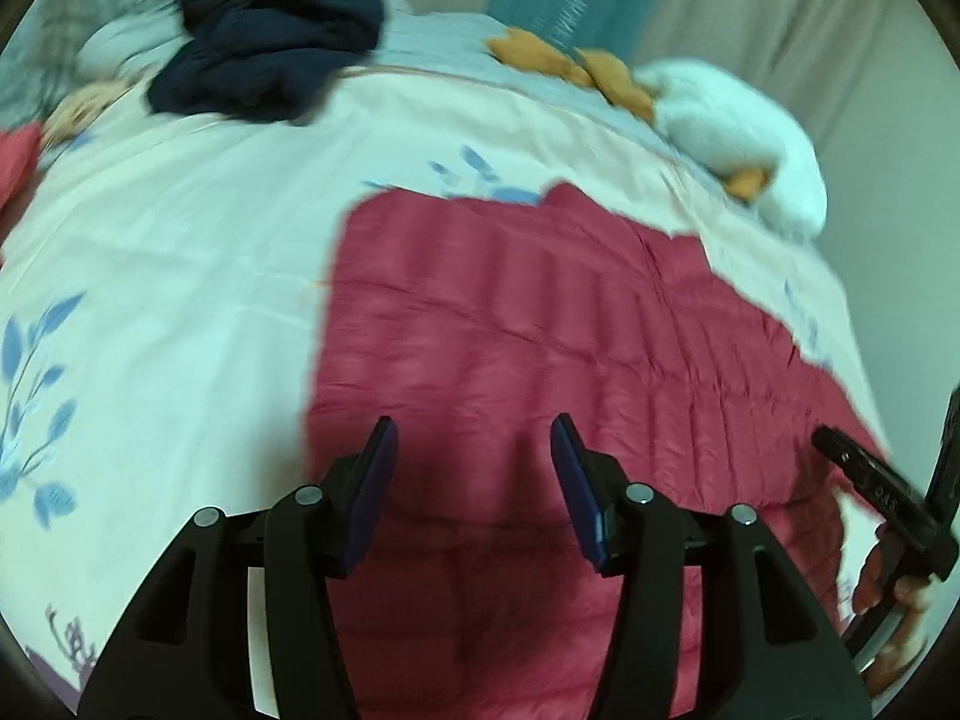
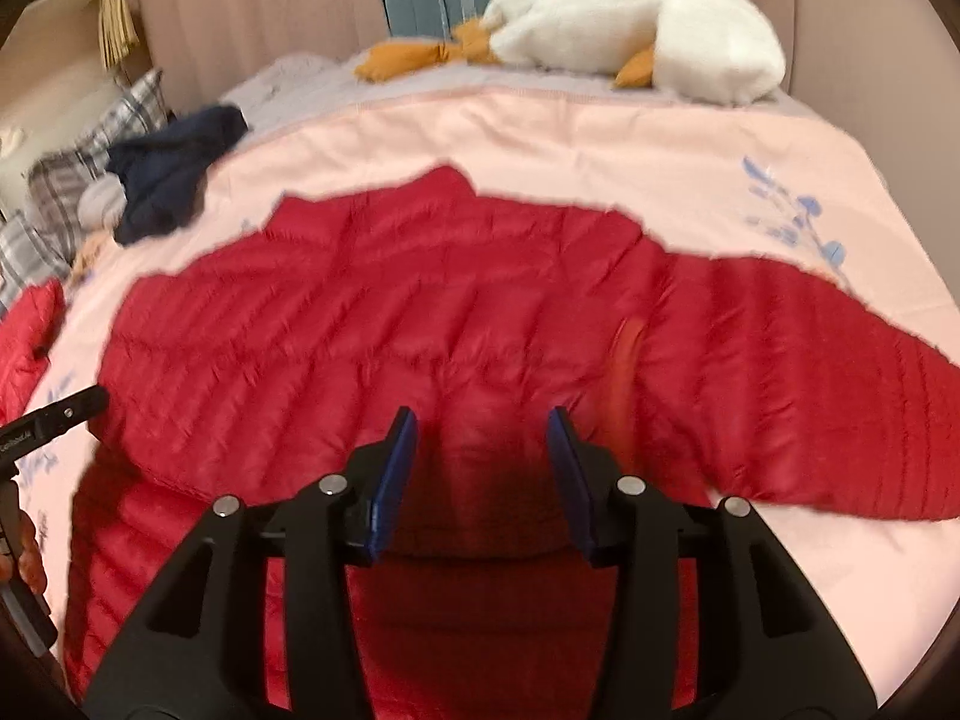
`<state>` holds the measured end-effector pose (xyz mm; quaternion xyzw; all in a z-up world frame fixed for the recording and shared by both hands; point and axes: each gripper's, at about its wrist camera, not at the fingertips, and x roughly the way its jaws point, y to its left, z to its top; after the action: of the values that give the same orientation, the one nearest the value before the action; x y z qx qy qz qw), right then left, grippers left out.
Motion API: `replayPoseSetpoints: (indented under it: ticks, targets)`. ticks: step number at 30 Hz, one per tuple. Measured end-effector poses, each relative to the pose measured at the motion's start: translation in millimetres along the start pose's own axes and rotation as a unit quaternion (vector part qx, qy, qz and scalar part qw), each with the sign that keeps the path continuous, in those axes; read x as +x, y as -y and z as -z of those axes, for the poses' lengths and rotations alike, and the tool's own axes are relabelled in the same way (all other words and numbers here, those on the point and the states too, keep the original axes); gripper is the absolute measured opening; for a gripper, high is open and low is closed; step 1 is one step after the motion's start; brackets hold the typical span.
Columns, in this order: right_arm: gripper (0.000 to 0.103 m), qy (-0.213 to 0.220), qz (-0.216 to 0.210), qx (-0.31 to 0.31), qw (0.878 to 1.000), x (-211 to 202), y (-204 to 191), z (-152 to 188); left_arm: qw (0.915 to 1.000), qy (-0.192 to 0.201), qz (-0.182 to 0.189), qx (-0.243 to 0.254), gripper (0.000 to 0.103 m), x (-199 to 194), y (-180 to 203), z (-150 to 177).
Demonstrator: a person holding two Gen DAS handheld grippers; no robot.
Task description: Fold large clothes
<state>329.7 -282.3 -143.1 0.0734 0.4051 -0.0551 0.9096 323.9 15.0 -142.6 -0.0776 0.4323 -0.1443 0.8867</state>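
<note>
A red quilted down jacket [image 2: 420, 312] lies spread flat on the bed, collar toward the far side, one sleeve stretched out to the right [image 2: 840, 384]. In the left wrist view the jacket [image 1: 540, 324] fills the middle and right. My left gripper [image 1: 474, 438] is open and empty, hovering above the jacket's near left part. My right gripper [image 2: 483, 429] is open and empty, above the jacket's near middle. The right gripper's body shows at the right edge of the left wrist view [image 1: 882, 504]; the left gripper's body shows at the left edge of the right wrist view [image 2: 54, 420].
The bed has a pale pink cover with blue leaf prints [image 1: 180, 276]. A dark navy garment [image 1: 270, 48] lies at the far left, a white plush goose [image 2: 630, 24] at the far side. Another red garment [image 2: 24, 336] and a plaid pillow [image 2: 90, 180] lie at the left.
</note>
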Motion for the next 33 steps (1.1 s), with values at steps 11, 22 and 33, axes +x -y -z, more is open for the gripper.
replayPoseSetpoints:
  ticks: [11, 22, 33]
  targets:
    - [0.047, -0.03, 0.011, -0.008, 0.999, 30, 0, 22, 0.9962, -0.048, -0.046, 0.056, 0.059, 46, 20, 9]
    - [0.065, 0.023, -0.024, 0.006, 0.999, -70, 20, 49, 0.9987, -0.022, 0.006, 0.046, 0.068, -40, 20, 41]
    - [0.079, 0.009, -0.064, 0.057, 0.996, -137, 47, 134, 0.9981, -0.023, 0.055, -0.014, 0.085, -118, -5, 126]
